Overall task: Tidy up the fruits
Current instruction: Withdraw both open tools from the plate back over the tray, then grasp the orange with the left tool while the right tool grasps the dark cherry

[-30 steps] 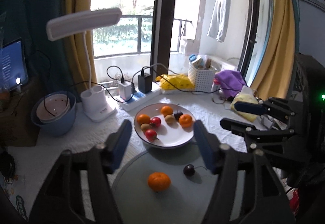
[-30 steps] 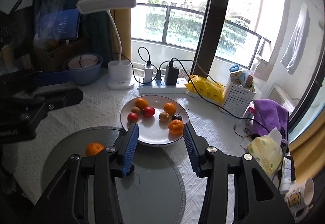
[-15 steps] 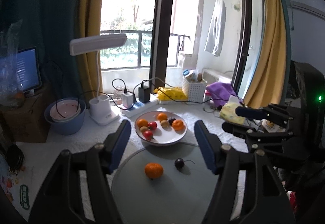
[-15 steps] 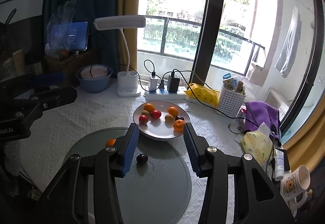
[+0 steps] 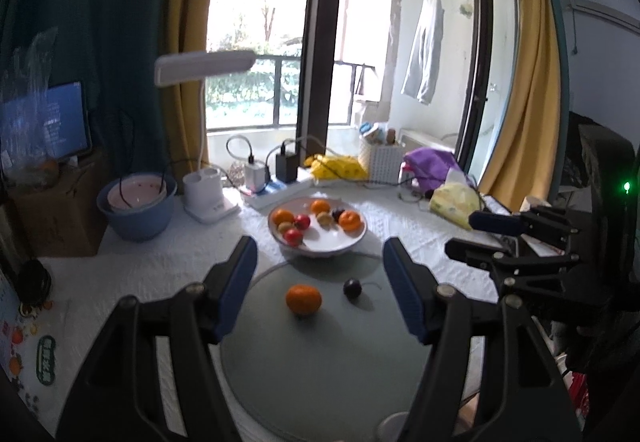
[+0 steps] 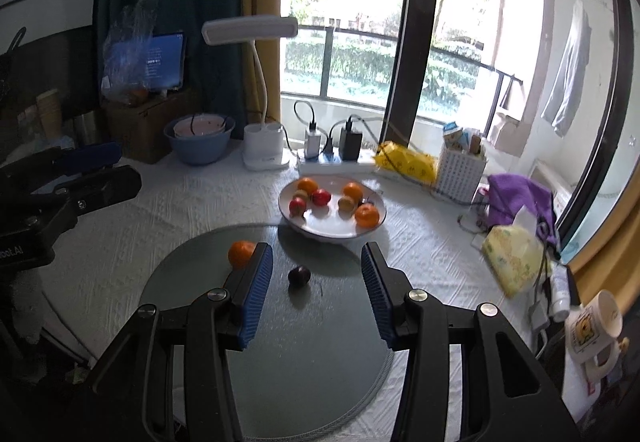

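On right-wrist view only: mug (image 6: 594, 330); both tools (image 5: 320, 282) (image 6: 316, 282) spread, empty, above plum (image 6: 299, 275).

Very little can be read. At the far left edge of the right wrist view, white letters on the black body of the left gripper (image 6: 60, 189) read "oot.AI" — the start of the word is cut off by the frame. The monitor (image 6: 160, 61) in the upper left shows pale lines of text on blue, too small to make out. The mug (image 6: 596, 326) at lower right bears a yellow picture; no lettering on it is legible.
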{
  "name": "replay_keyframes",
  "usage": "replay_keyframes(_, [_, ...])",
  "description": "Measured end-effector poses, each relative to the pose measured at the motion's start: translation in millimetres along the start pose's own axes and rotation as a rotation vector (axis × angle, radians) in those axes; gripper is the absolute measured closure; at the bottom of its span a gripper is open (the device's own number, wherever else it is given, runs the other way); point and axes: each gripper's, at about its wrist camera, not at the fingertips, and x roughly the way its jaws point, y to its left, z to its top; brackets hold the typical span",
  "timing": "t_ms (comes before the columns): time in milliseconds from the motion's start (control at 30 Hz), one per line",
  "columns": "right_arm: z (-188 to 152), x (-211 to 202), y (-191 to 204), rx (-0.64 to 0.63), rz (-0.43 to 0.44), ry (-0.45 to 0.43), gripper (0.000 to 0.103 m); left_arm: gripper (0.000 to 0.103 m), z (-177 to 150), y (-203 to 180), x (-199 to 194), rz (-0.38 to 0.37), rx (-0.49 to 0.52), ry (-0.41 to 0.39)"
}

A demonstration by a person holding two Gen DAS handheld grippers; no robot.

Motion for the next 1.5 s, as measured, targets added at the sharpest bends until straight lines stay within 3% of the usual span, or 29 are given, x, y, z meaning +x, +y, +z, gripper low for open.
replay_keyframes(100, [-7.0, 11.9, -1.5, 0.01, 0.013, 0.027, 0.038, 0.036, -10.5, 2.0, 15.7, 0.004, -0.003, 0.043])
replay_keyframes(433, [-18.9, 67.7, -7.0, 0.047, 0.058, 0.119, 0.038, 0.035, -36.2, 11.5, 71.4, 0.0, -0.022, 0.174])
replay_keyframes(1133, [-27.7, 169.6, -11.9, 0.022, 0.149, 0.287, 0.04, 0.036, -57.0, 22.9, 173.4, -0.029, -0.034, 0.398])
replay_keyframes(1267, [-30.4, 178.0, -12.0, 0.017, 0.172, 0.304, 0.048, 0.036, -57.8, 22.4, 182.1, -0.025, -0.004, 0.412])
replay_keyframes(1333, [-31.5, 181.5, -11.1, 0.019, 0.184, 0.31, 0.051, 0.048, -60.3, 24.3, 185.0, -0.036, -0.001, 0.421])
replay_keyframes(1433, [-33.7, 186.6, -7.7, 0.017, 0.198, 0.323, 0.064, 0.057, -62.9, 20.5, 184.8, -0.068, 0.011, 0.425])
replay_keyframes(1500, [-35.2, 186.9, -4.6, 0.01, 0.214, 0.322, 0.073, 0.057, -63.1, 16.6, 183.6, -0.058, 0.027, 0.421])
